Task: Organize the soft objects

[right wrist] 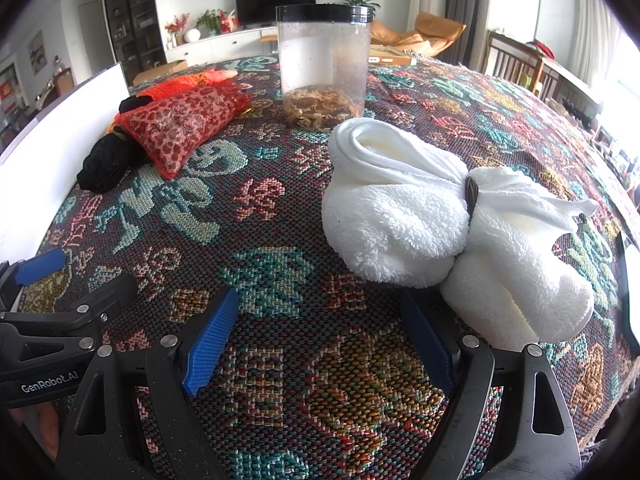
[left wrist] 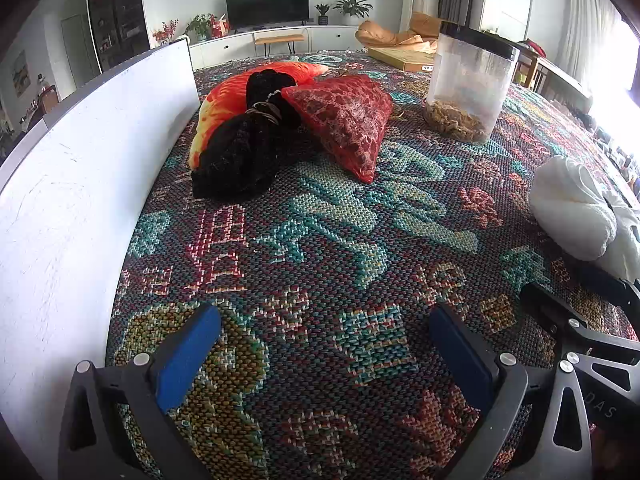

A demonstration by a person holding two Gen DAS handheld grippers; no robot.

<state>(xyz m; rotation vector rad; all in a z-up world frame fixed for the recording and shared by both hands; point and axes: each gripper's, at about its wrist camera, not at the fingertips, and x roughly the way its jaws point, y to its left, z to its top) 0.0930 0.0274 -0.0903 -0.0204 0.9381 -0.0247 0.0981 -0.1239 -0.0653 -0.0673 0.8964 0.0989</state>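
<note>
You're at the reach step: both the left gripper (left wrist: 320, 356) and right gripper (right wrist: 320, 340) gape wide, empty, so close your right on the white towel bundle (right wrist: 440, 224) (just ahead, tied at its middle).

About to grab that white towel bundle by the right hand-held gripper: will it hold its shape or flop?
The white towel bundle looks plush, so it probably compresses under the pads. A dark band cinches its middle; gripped there it likely stays together, though the loose ends may droop. It seems light and unlikely to slip.
</note>
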